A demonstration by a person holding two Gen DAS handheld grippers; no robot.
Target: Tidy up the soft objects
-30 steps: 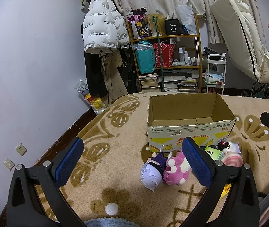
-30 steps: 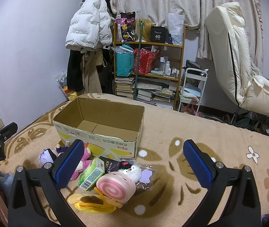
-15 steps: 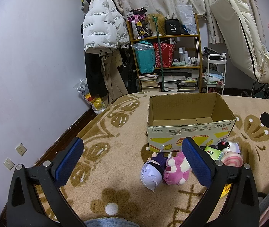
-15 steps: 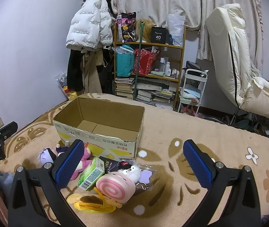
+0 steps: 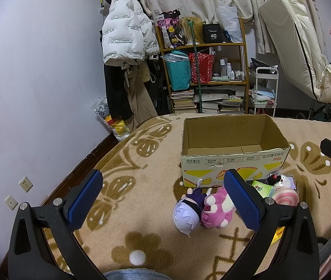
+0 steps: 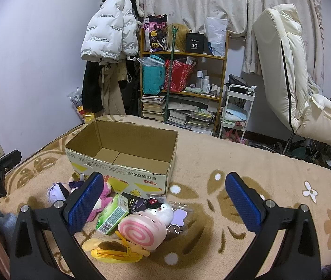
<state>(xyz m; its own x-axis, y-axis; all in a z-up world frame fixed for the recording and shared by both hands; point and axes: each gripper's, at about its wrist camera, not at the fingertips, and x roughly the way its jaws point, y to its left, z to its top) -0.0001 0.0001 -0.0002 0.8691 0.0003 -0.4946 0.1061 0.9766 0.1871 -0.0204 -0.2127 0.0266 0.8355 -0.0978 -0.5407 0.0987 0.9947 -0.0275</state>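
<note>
Nothing has visibly shifted against the earlier frames: both views match them, the toys lie where they lay, and both grippers hold the same pose.

The left gripper (image 5: 163,198) hangs above the patterned beige blanket (image 5: 128,154) with its blue-padded jaws spread wide and empty. Just inside its right pad, at about 4 o'clock in the left wrist view, lie a lavender-haired doll (image 5: 187,212) and a pink plush (image 5: 216,212), touching side by side. Beyond them, toward 12 o'clock, stands the open cardboard box (image 5: 233,161), upright, with only its bottom flaps showing inside.

The right gripper (image 6: 163,198) also has its jaws spread apart, gripping nothing. In front of the box's near wall (image 6: 118,172) the soft things are clustered: the doll (image 6: 57,190) and the pink plush (image 6: 102,196) at 9 o'clock, partly behind the left pad; a green carton (image 6: 113,213) leaning beside them; a pink swirl-roll plush (image 6: 142,229) near the centre; a small white fluffy toy with a black cap (image 6: 162,208) touching its far side; a yellow pouch (image 6: 114,249) at 6 o'clock, partly under the roll. A dark packet (image 6: 135,203) and a clear bag with a purple shape (image 6: 179,217) lie among them.
</note>
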